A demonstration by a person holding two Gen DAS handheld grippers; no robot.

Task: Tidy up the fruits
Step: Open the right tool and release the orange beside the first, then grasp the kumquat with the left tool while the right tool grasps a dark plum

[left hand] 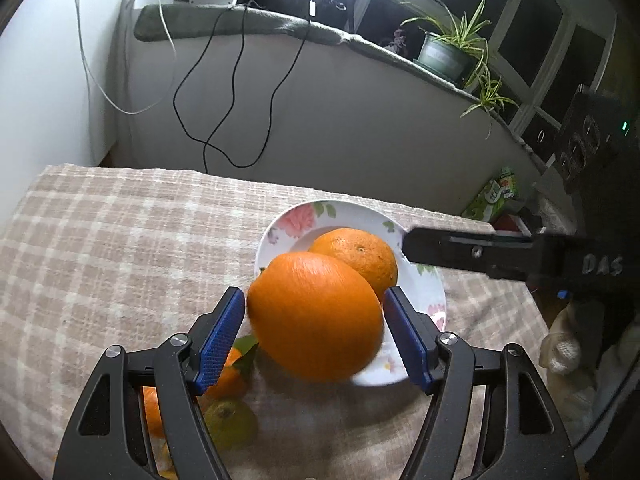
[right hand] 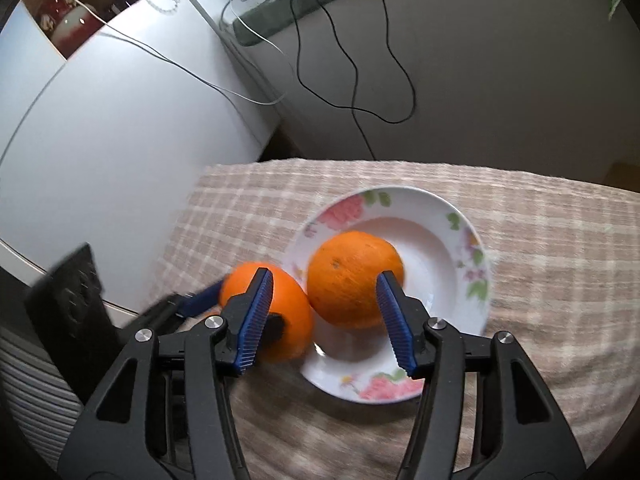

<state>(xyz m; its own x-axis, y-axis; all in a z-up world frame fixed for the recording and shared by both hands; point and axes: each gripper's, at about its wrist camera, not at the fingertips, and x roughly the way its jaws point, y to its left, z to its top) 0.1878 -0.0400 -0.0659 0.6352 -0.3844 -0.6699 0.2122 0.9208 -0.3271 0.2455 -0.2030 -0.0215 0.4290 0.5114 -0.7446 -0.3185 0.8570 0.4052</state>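
Observation:
A floral white plate sits on the checked cloth and holds one orange. My left gripper is shut on a second, larger orange and holds it over the plate's near-left rim. My right gripper is open and empty, its pads on either side of the orange in the plate without touching it. Its finger shows in the left wrist view over the plate's right rim. A tangerine with a leaf and a green citrus fruit lie on the cloth below my left fingers.
The table's checked cloth ends at a far edge with a grey wall behind. Black and white cables hang down the wall. A potted plant stands on the sill. A white cabinet stands at the left.

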